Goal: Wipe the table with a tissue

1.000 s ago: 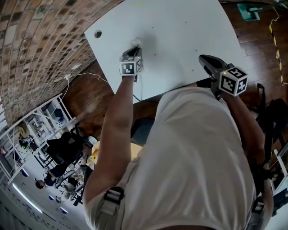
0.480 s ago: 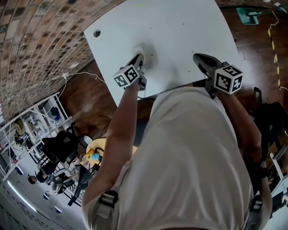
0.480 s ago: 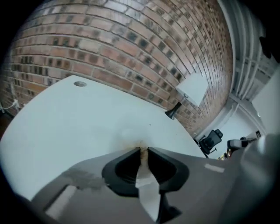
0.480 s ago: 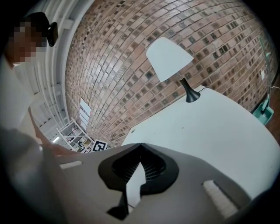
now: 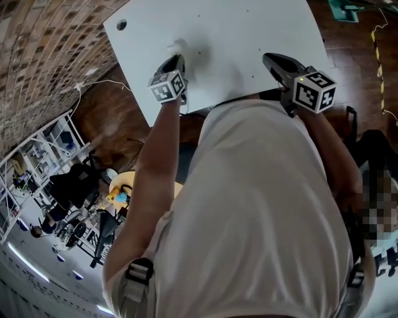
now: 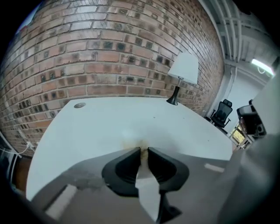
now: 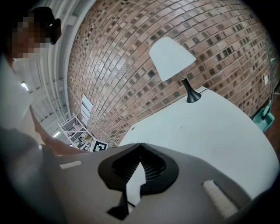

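The white table (image 5: 249,31) fills the top of the head view. My left gripper (image 5: 176,59) points down at it near its front left part and is shut on a crumpled white tissue (image 5: 180,47), which rests on the tabletop. In the left gripper view the tissue (image 6: 141,146) sits pinched between the jaws, stained yellowish brown at the tip, with a faint yellowish smear (image 6: 129,141) on the table (image 6: 109,122) just ahead. My right gripper (image 5: 268,58) hovers over the table's front right edge, shut and holding nothing (image 7: 140,145).
A white-shaded lamp (image 6: 183,70) (image 7: 170,57) stands at the table's far side by the brick wall. A round cable hole (image 5: 121,25) (image 6: 79,105) sits in the far left corner. An office chair (image 6: 222,113) stands beyond the table, a teal object (image 5: 345,9) on the floor.
My left gripper has drawn the tissue a little toward the table's near edge and rolled its wrist. The right gripper has kept still.
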